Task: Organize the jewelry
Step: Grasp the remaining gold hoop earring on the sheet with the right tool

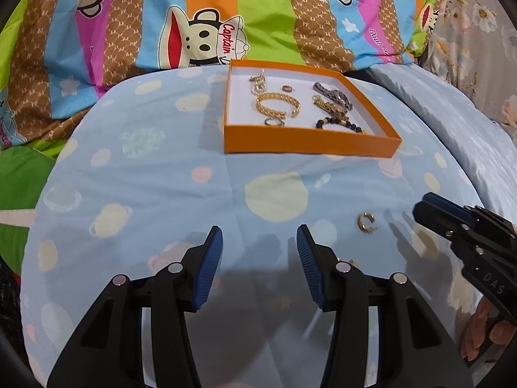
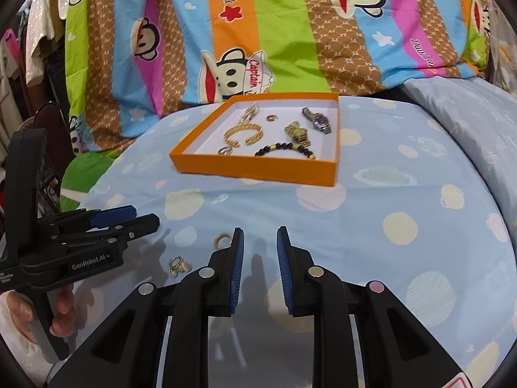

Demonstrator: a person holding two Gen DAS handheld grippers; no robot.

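An orange box (image 1: 307, 147) (image 2: 258, 169) lies on the light blue cloth and holds a gold bracelet (image 1: 278, 105) (image 2: 243, 134), watches (image 1: 332, 95) (image 2: 316, 119), a dark bead bracelet (image 1: 342, 123) (image 2: 284, 148) and small rings. A gold ear cuff (image 1: 366, 222) (image 2: 221, 241) lies loose on the cloth, beside my right gripper's left fingertip. A second small ring piece (image 2: 178, 265) lies nearer. My left gripper (image 1: 260, 236) (image 2: 142, 218) is open and empty. My right gripper (image 2: 260, 237) (image 1: 426, 205) is open and empty, just right of the ear cuff.
A striped cartoon-monkey bedsheet (image 1: 206, 16) rises behind the box. A pale blue pillow (image 2: 468, 119) lies at the right. Clothes hang at the far left in the right wrist view (image 2: 29, 38).
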